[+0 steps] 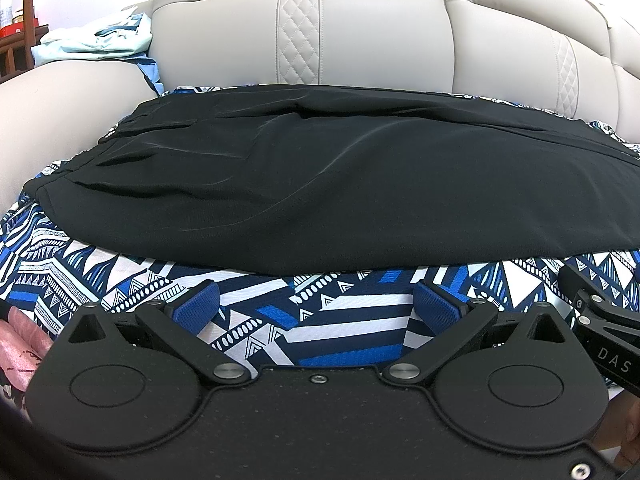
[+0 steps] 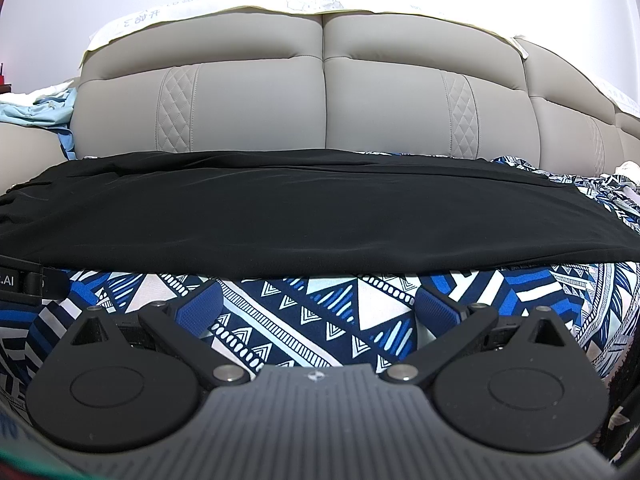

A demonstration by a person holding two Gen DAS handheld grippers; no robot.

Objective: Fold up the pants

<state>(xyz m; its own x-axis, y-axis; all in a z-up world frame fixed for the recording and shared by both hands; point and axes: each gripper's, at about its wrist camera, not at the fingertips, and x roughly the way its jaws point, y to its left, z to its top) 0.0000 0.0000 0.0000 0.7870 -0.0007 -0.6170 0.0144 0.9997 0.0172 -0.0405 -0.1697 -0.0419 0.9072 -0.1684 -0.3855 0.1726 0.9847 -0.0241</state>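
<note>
Black pants point(image 1: 320, 176) lie flat, lightly creased, on a blue patterned cloth point(image 1: 340, 320); left tongs point(image 1: 316, 306) and right tongs point(image 2: 318, 308) gape wide, empty

We see the black pants point(image 1: 340, 184) run past the right edge of the left wrist view, their far hem out of sight. The patterned cloth point(image 1: 348, 320) is hidden under them. Faint writing on the paper point(image 2: 148, 20) atop the sofa point(image 2: 260, 100) is too blurred to read.
</note>
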